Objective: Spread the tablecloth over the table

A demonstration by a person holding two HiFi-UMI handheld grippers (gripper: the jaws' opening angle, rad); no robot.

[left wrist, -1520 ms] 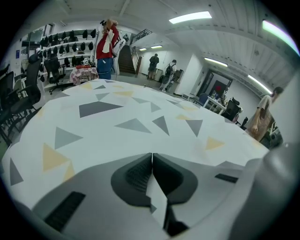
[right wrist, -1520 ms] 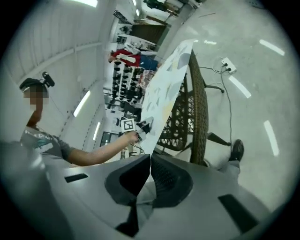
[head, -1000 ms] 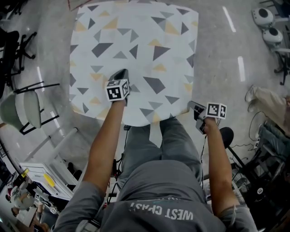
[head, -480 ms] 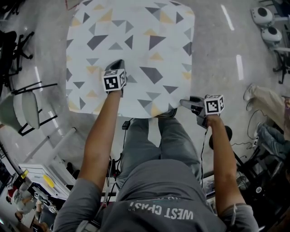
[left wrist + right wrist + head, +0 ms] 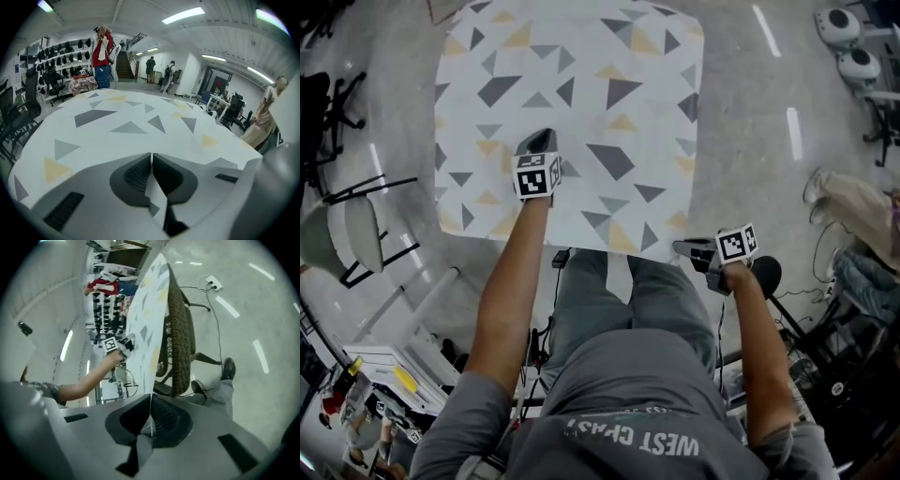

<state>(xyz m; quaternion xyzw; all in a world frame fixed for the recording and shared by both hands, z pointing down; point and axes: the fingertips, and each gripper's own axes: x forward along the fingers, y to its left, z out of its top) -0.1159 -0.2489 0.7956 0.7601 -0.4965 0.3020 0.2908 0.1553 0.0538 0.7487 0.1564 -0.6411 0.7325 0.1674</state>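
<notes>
The tablecloth (image 5: pixel 581 103), white with grey and yellow triangles, lies spread over the table. My left gripper (image 5: pixel 540 139) rests on its near left part, shut on a small raised fold of cloth (image 5: pixel 157 197). In the left gripper view the cloth (image 5: pixel 136 117) stretches flat ahead of the left gripper (image 5: pixel 151 157). My right gripper (image 5: pixel 680 247) is at the cloth's near right corner, off the table's edge. In the right gripper view the cloth's hanging edge (image 5: pixel 151 352) runs straight into the right gripper (image 5: pixel 150 401), which is shut on it.
A wicker table base (image 5: pixel 180 333) shows under the cloth, and the person's legs and shoe (image 5: pixel 228 367) beside it. Chairs (image 5: pixel 356 225) stand at the left, white machines (image 5: pixel 848 47) at the far right. People and a clothes rack (image 5: pixel 101 51) lie beyond the table.
My right gripper has moved back toward the person along the table's near right corner, and the cloth's near right edge now sits nearer too. The left gripper has stayed on the cloth.
</notes>
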